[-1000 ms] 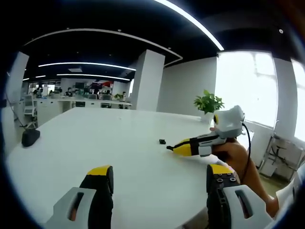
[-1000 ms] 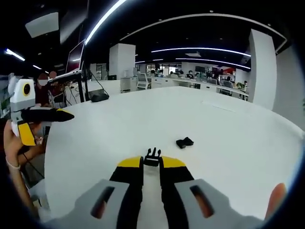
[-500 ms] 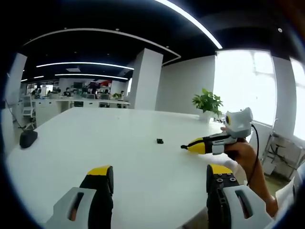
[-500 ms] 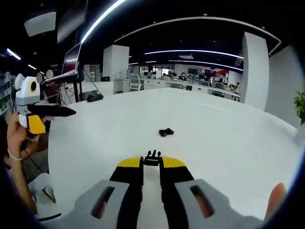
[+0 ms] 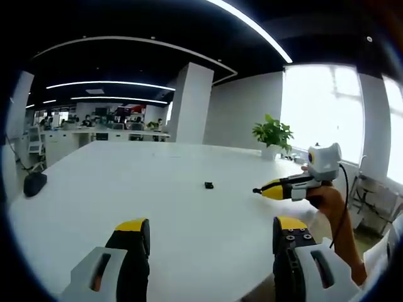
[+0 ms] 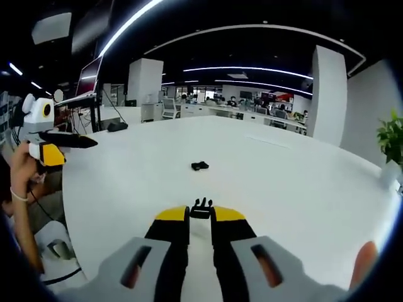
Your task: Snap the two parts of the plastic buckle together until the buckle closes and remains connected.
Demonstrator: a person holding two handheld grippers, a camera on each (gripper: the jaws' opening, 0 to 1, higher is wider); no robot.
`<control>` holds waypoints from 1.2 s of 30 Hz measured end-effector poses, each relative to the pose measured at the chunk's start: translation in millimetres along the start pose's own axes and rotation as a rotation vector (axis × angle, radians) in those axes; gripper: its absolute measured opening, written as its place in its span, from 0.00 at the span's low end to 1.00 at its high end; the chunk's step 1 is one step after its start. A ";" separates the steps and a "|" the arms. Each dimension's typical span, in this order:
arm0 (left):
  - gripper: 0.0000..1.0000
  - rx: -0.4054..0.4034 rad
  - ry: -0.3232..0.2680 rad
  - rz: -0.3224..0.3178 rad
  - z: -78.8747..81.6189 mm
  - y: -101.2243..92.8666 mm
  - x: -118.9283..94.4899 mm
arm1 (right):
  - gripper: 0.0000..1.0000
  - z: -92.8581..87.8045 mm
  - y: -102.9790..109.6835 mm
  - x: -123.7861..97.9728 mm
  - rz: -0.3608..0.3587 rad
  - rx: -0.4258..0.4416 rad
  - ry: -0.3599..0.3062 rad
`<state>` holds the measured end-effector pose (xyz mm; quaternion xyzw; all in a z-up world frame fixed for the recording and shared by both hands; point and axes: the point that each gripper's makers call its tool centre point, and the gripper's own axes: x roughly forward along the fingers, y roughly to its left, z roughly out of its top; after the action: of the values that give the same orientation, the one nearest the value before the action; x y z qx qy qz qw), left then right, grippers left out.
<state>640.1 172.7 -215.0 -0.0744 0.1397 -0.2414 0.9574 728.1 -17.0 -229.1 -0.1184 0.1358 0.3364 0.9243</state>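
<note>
In the right gripper view my right gripper (image 6: 200, 217) is shut on the pronged half of the black buckle (image 6: 201, 208), whose prongs stick out past the yellow fingertips. The other black buckle half (image 6: 199, 166) lies alone on the white table (image 6: 283, 182), well ahead of it. That same half (image 5: 208, 185) is a small dark speck mid-table in the left gripper view. My left gripper (image 5: 211, 236) stands open above the table's near edge, nothing between its jaws. The right gripper (image 5: 277, 188) appears at the right there, held by a hand. The left gripper (image 6: 63, 141) shows at the left of the right gripper view.
A dark object (image 5: 34, 184) rests at the table's left edge in the left gripper view. A potted plant (image 5: 272, 135) stands at the far side by a bright window. In the right gripper view a monitor on a stand (image 6: 94, 78) is behind the table's left side.
My right gripper has pulled back from the loose buckle half, still holding the pronged half; in the left gripper view it has moved rightward and away. The left gripper stays open.
</note>
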 end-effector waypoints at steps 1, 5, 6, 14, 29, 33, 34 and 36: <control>0.81 0.001 0.001 -0.001 0.0 -0.1 0.2 | 0.13 0.0 -1.0 -0.6 -0.003 0.000 -0.001; 0.81 0.003 0.002 -0.004 1.2 -0.9 1.2 | 0.13 -2.4 -4.2 -2.6 -0.013 0.001 0.002; 0.81 0.004 0.002 -0.005 1.3 -1.0 1.5 | 0.13 -3.0 -5.0 -2.8 -0.016 0.001 0.004; 0.81 0.007 0.011 -0.010 1.2 -2.6 4.9 | 0.13 -3.6 -5.3 -2.7 -0.020 -0.007 0.009; 0.81 0.010 0.051 -0.012 -6.9 -3.9 12.8 | 0.13 -2.4 9.8 4.7 0.017 -0.030 0.004; 0.81 0.013 0.048 -0.014 -5.1 -3.5 13.9 | 0.13 -3.0 13.0 6.0 0.025 -0.035 0.003; 0.81 0.006 0.042 -0.009 -4.2 -1.6 14.5 | 0.13 -3.1 14.3 6.7 0.031 -0.037 0.004; 0.81 0.000 0.041 0.001 -4.3 1.1 15.6 | 0.13 -2.5 15.8 7.0 0.033 -0.039 0.000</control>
<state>652.4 165.7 -222.9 -0.0694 0.1596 -0.2424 0.9544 722.5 -1.9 -235.7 -0.1344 0.1313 0.3545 0.9160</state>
